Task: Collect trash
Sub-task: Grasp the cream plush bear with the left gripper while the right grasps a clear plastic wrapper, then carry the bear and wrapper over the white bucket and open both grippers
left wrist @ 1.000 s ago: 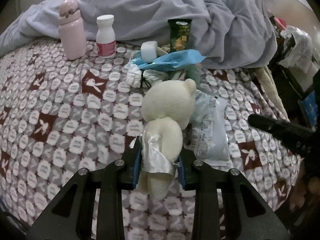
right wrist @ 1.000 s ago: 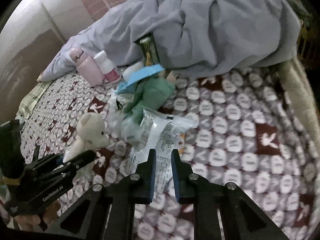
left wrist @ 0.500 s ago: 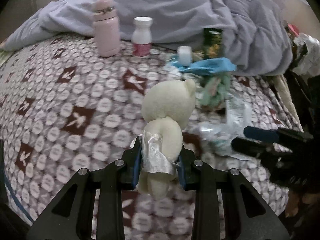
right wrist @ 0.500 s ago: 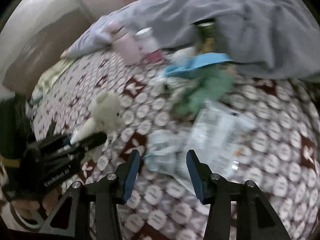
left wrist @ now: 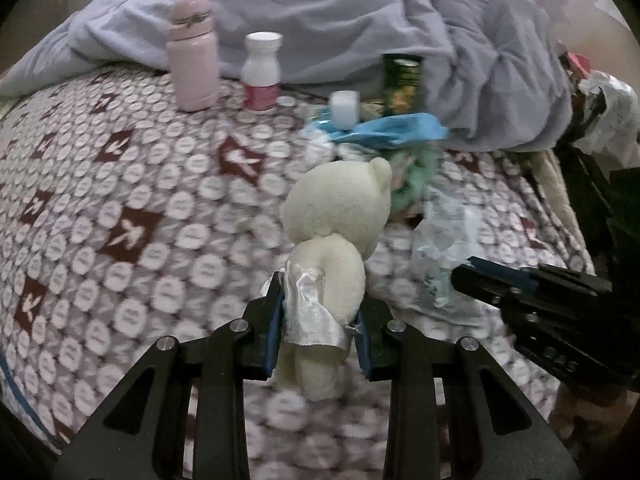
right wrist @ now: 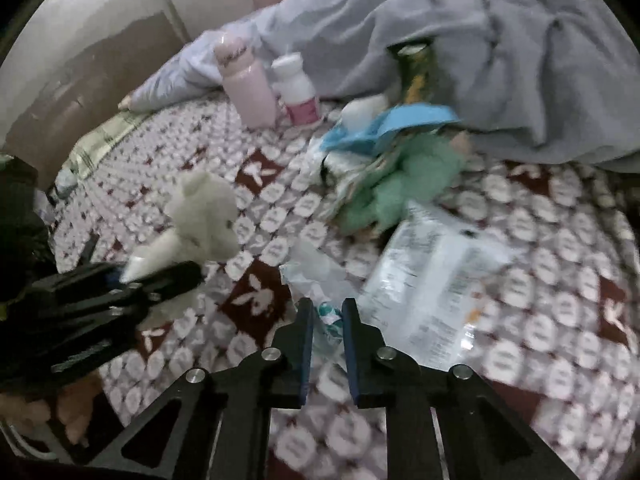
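The left gripper [left wrist: 318, 322] is clamped on a plush cream bear [left wrist: 336, 220] at its satin skirt. The right gripper [right wrist: 324, 322] has its jaws narrowed around a crinkled clear wrapper [right wrist: 320, 280]; blur hides whether they pinch it. The wrapper lies on the quilt [right wrist: 560, 216], beside one flat white printed packet [right wrist: 432, 292]. Behind sit a fuzzy green toy [right wrist: 404, 184], a blue bag [right wrist: 392, 128], two bottles, one smooth pink [left wrist: 193, 66] and one white [left wrist: 262, 70], and a rumpled grey blanket [left wrist: 400, 20].
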Motion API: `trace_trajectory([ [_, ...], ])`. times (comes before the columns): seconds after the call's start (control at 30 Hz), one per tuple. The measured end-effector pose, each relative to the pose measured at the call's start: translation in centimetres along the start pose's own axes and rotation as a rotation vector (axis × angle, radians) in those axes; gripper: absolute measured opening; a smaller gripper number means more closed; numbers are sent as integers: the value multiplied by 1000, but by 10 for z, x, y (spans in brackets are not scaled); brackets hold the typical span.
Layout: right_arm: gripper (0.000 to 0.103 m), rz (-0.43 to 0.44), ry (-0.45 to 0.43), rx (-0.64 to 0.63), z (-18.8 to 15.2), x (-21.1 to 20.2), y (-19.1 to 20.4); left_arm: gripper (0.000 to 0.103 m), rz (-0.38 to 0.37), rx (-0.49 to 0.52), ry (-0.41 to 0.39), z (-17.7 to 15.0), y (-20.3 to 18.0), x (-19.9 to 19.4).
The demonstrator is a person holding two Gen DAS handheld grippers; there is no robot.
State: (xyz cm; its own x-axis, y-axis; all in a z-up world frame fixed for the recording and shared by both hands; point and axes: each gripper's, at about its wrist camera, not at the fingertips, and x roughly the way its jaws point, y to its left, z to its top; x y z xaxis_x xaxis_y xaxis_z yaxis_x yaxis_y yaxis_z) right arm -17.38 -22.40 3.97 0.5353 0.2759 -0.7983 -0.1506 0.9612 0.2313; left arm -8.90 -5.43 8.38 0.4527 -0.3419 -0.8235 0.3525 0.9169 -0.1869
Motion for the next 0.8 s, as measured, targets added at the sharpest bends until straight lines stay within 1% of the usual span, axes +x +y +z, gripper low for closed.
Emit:
trace_trajectory([
  [0.17,13,-6,-64,38,-10,-42,-17,28,-39,40,-8,0,-36,-5],
  [0.23,13,-17,-90,51,-17,-62,-26,28,-46,64,-14,1,-52,-7],
  [0.37,13,-42,-122,79,-26,-89,-41,28,-73,95,-15,0,-80,-9],
  [0.6,13,-102,-179,160,-49,-139,-85,28,-108,181,-18,-4,-139,-8],
  [0.8,13,-161,-207,230,-74,-174,-126,28,-155,259,-12,-8,-197,-5],
])
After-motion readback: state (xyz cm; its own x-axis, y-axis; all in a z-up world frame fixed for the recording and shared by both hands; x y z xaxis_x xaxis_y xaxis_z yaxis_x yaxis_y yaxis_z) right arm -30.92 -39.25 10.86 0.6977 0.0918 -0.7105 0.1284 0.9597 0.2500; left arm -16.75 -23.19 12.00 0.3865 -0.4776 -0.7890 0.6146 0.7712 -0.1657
